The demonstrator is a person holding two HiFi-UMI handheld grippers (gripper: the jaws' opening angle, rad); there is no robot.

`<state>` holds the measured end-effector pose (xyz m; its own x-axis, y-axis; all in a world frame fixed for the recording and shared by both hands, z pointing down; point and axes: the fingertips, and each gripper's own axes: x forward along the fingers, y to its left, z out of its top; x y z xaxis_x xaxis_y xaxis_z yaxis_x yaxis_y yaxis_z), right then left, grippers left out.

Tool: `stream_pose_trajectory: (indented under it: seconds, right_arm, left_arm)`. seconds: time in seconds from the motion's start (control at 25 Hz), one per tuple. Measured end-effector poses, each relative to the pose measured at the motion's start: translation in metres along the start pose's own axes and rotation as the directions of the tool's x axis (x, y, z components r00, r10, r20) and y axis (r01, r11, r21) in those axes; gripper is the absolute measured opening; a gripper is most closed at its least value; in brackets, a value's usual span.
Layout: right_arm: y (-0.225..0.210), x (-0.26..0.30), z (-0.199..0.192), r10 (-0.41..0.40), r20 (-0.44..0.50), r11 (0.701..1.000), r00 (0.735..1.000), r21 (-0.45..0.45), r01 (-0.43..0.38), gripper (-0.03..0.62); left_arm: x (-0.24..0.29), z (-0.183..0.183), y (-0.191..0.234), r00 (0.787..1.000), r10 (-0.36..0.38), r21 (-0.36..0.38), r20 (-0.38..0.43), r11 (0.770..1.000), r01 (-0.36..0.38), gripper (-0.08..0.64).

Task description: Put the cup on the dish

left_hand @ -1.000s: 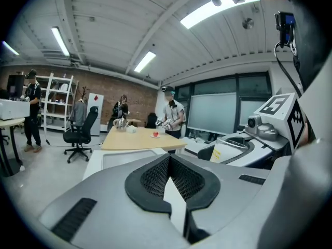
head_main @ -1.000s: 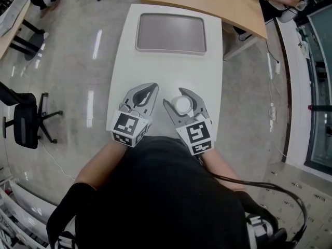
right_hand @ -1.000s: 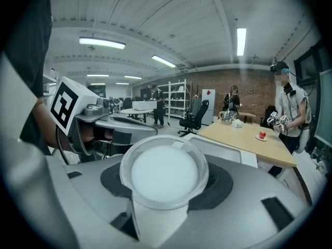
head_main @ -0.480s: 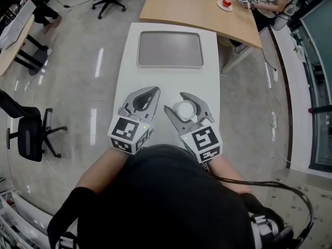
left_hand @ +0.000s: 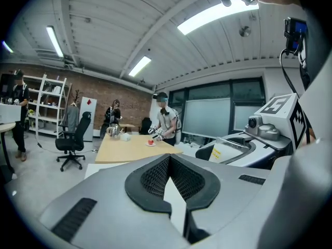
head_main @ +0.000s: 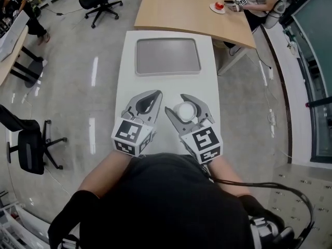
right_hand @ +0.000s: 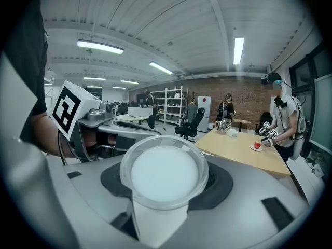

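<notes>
Desk point(head_main: 165, 85): white, long axis running away from me. My left tongs point(head_main: 154, 93) sit over the near edge, left of centre. They are pressed together tip to tip, and bare desk shows through the loop behind the tips. Dish point(head_main: 167, 56): grey rectangular tray, lying flat at the far edge, centred. My right tongs point(head_main: 192, 99) sit over the near edge, right of centre, just beside the left pair. They are pinching the cup point(head_main: 185, 111), a translucent white round held between both sides. Cup is well apart from the dish.
</notes>
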<state>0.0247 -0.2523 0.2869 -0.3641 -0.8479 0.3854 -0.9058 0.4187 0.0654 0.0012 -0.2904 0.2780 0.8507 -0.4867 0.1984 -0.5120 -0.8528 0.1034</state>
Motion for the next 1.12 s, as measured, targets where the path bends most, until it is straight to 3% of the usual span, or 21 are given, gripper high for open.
stream_pose_trajectory:
  seconds: [0.44, 1.12]
  right_arm:
    - [-0.011, 0.027, 0.007, -0.061, 0.016, 0.998, 0.998, 0.034, 0.06, 0.252]
    - [-0.102, 0.106, -0.006, -0.056, -0.002, 0.996, 0.998, 0.065, 0.056, 0.252]
  left_arm:
    - [0.011, 0.0, 0.032, 1.0, -0.026, 0.004, -0.001, 1.0, 0.026, 0.006]
    - [0.111, -0.009, 0.102, 0.997, 0.072, -0.01, -0.005, 0.997, -0.072, 0.006]
